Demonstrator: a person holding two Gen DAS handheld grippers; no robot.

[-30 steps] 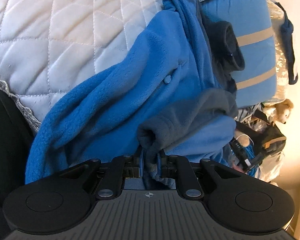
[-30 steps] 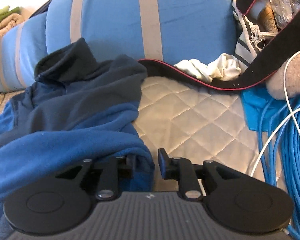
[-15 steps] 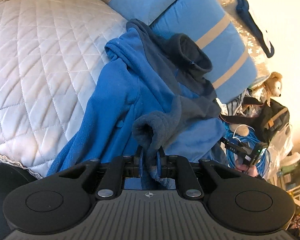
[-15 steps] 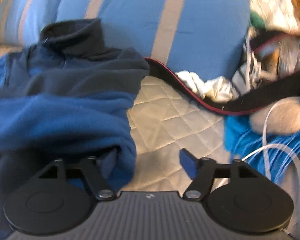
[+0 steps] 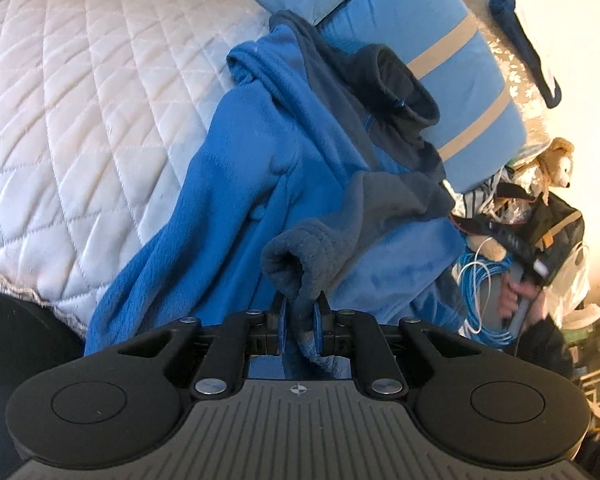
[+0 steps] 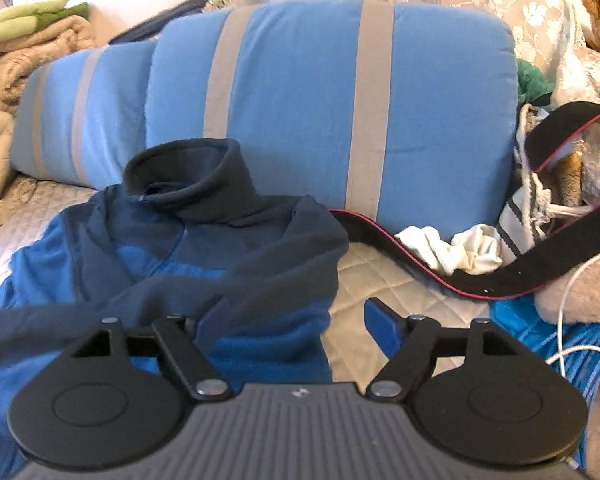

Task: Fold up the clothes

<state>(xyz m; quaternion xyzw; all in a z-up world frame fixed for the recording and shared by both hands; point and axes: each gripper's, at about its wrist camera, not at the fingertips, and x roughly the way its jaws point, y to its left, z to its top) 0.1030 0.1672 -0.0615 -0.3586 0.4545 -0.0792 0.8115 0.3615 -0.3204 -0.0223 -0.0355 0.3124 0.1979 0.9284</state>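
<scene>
A blue fleece jacket [image 5: 260,160] with dark grey shoulders and a dark collar [image 5: 404,84] lies on a white quilted bedspread [image 5: 80,100]. My left gripper [image 5: 300,320] is shut on the jacket's grey sleeve cuff [image 5: 296,256] and holds it up above the jacket's body. In the right wrist view the jacket [image 6: 180,248] lies collar up [image 6: 188,180] against the pillows. My right gripper [image 6: 288,324] is open wide above the jacket's right shoulder edge and holds nothing.
Two blue pillows with grey stripes [image 6: 320,100] stand behind the jacket. To the right lie a black strap with red piping [image 6: 460,276], a white cloth [image 6: 452,248], blue cable coils [image 5: 484,292] and plush toys [image 5: 556,164]. Beige blankets [image 6: 4,80] are piled at the far left.
My right gripper has opened wide, let go of the jacket's edge and drawn back and up. My left gripper keeps hold of the cuff and has lifted it, and its view has swung right.
</scene>
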